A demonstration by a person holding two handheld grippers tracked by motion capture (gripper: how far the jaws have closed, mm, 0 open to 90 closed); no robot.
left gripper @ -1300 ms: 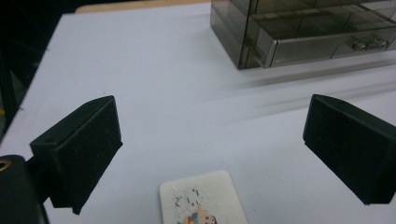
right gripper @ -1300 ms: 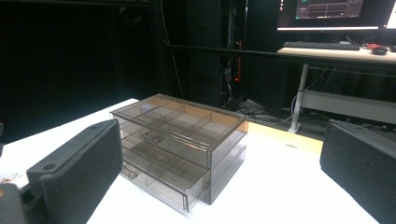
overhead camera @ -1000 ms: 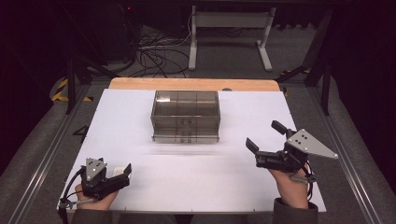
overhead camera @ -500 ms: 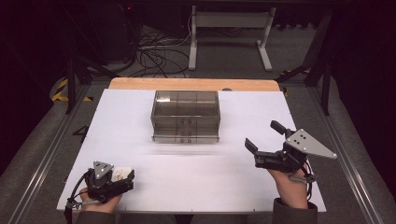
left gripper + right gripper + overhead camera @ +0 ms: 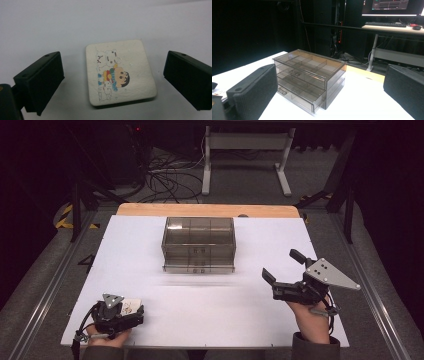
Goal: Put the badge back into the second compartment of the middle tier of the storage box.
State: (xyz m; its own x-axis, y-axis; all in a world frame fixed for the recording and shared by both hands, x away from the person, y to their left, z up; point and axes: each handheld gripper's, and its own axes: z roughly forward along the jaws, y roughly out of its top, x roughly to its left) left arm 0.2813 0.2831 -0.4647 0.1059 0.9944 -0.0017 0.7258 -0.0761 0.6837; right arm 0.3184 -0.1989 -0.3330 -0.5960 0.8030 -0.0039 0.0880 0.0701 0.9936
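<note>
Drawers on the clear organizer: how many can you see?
2 on the organizer: an upper drawer shut, and a lower drawer pulled slightly out. The open top tray has compartments, not drawers.

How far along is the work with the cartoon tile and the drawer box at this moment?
Early. Nothing looks done: the square cartoon tile lies flat on the white table, untouched. In hand: the left gripper hangs over it, jaws open on either side. The right gripper is open, facing the smoky plastic drawer box, whose bottom drawer stands slightly out. Gripping and lifting the tile remain.
</note>
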